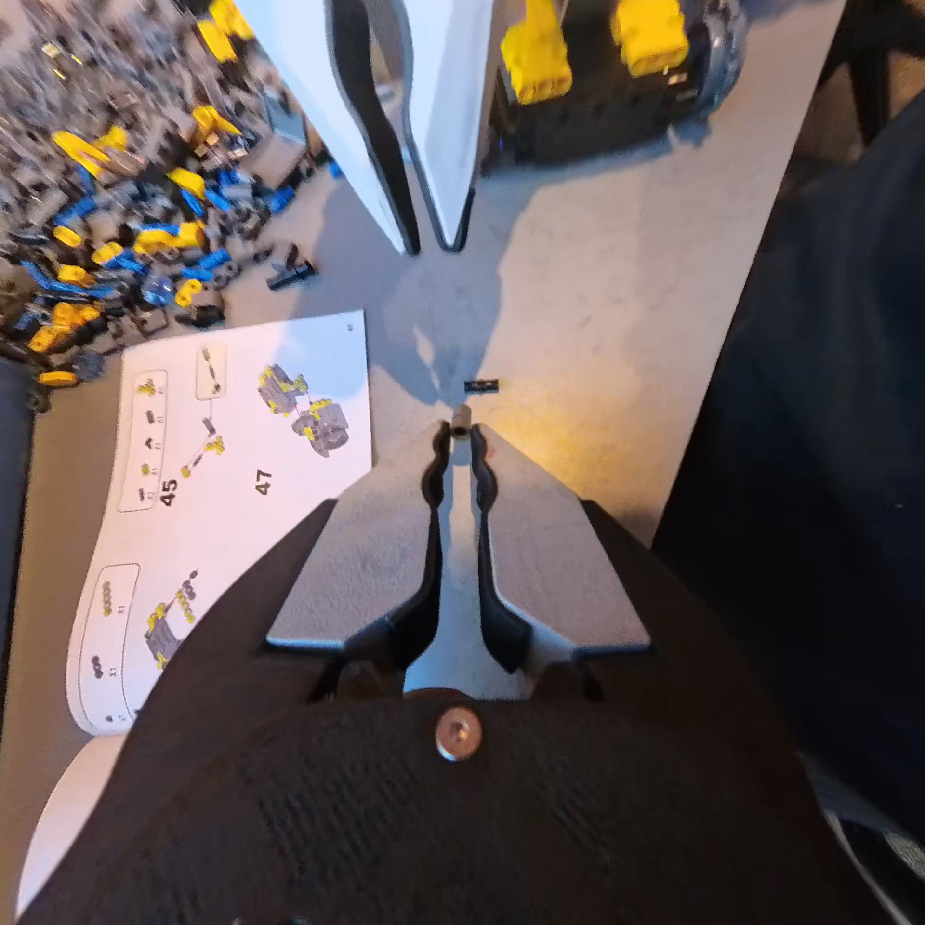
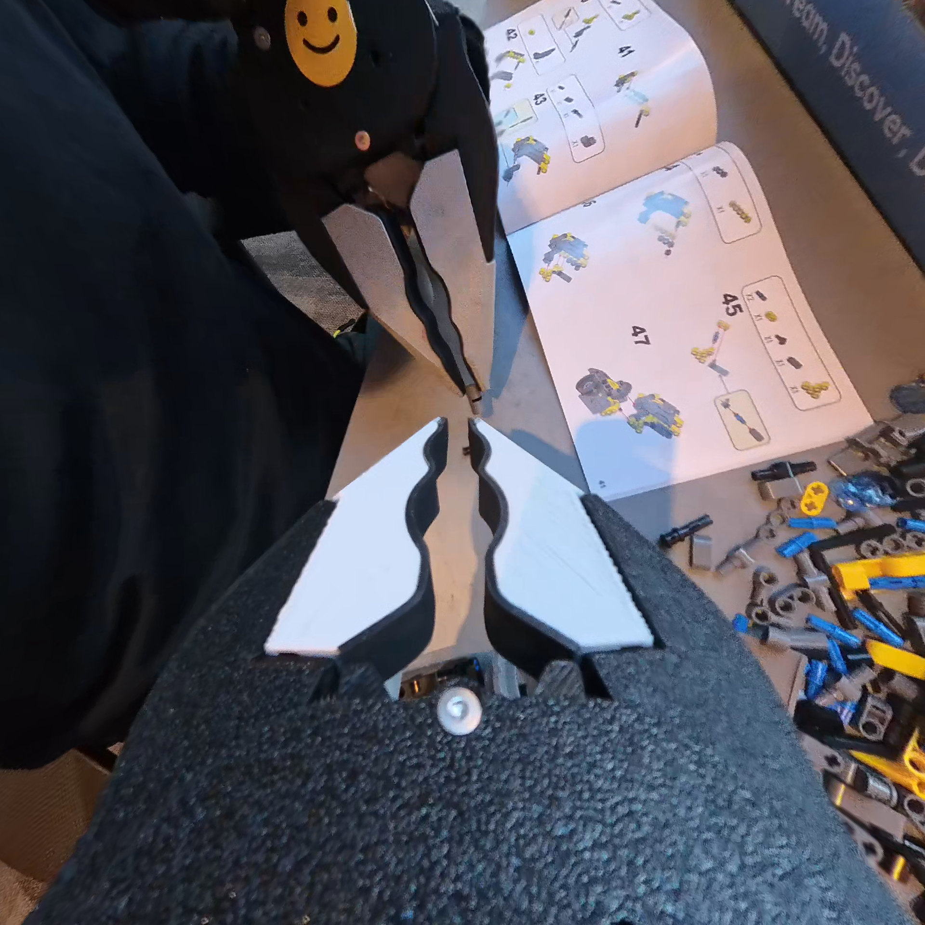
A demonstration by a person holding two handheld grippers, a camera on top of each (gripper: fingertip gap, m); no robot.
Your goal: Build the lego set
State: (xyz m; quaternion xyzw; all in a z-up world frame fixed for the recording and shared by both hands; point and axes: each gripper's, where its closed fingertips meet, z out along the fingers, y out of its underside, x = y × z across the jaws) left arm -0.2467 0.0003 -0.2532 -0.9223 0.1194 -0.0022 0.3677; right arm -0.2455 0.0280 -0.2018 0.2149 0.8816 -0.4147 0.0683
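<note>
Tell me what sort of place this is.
Likely a hobby or work table set up for building a toy model from small plastic parts. A heap of loose blue, yellow and grey building pieces lies beside an open instruction booklet on a grey table, with a partly built yellow-and-black model behind.

- The table point(image 1: 575, 280) is bare between the two gripper tips, but for one small black peg point(image 1: 481, 385).
- A booklet point(image 1: 240, 450) and a pile of pieces point(image 1: 125, 225) block one side.

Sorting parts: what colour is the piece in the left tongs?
Light grey-tan bush, clearest in left wrist view.
</note>
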